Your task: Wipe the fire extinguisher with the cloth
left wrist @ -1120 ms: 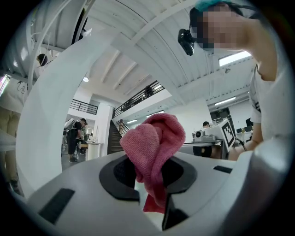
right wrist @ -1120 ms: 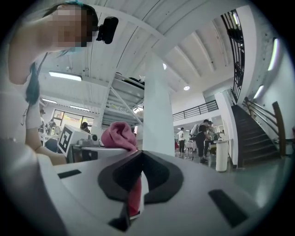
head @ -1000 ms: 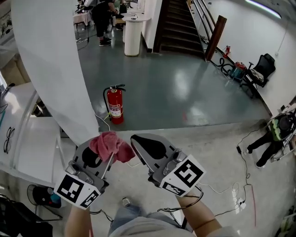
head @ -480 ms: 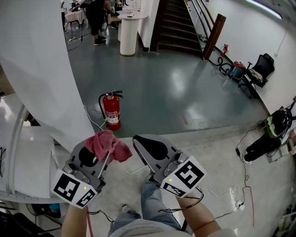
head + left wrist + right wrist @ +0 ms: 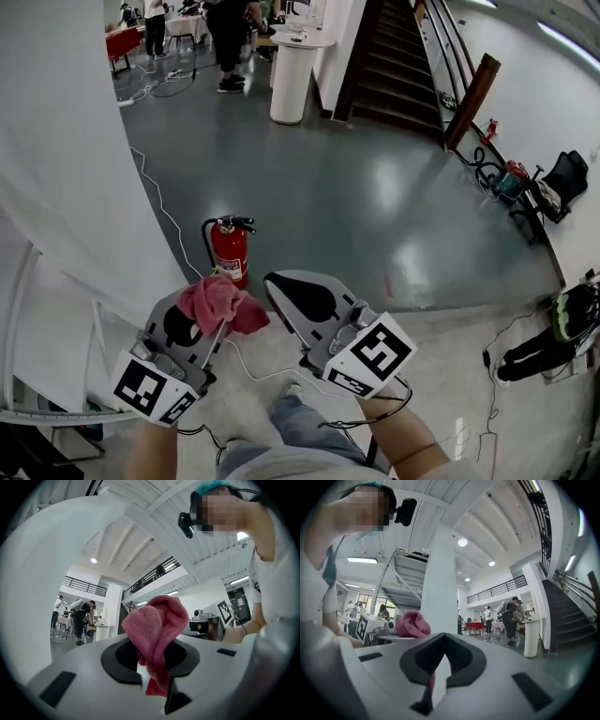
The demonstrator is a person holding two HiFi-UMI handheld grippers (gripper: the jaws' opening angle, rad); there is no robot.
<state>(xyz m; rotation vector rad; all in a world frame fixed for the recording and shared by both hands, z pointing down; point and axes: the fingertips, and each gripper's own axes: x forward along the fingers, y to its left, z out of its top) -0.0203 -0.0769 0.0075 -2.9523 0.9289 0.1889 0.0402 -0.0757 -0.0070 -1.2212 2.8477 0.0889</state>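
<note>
two grippers: left gripper (image 5: pixel 223 317) clamps pink cloth (image 5: pixel 217 300); right gripper (image 5: pixel 274 281) closed, empty. fire extinguisher (image 5: pixel 231 251) upright on floor (image 5: pixel 375 216), label unreadable.

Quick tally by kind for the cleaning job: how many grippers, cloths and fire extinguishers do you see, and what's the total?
Grippers: 2, the left gripper and the right gripper
Pink cloth: 1
Red fire extinguisher: 1
Total: 4

We see our right gripper (image 5: pixel 443 638) with its jaws meeting at the tips, nothing between them. The pink cloth (image 5: pixel 412 624) bulges just beyond, left of a white column (image 5: pixel 439 588).
</note>
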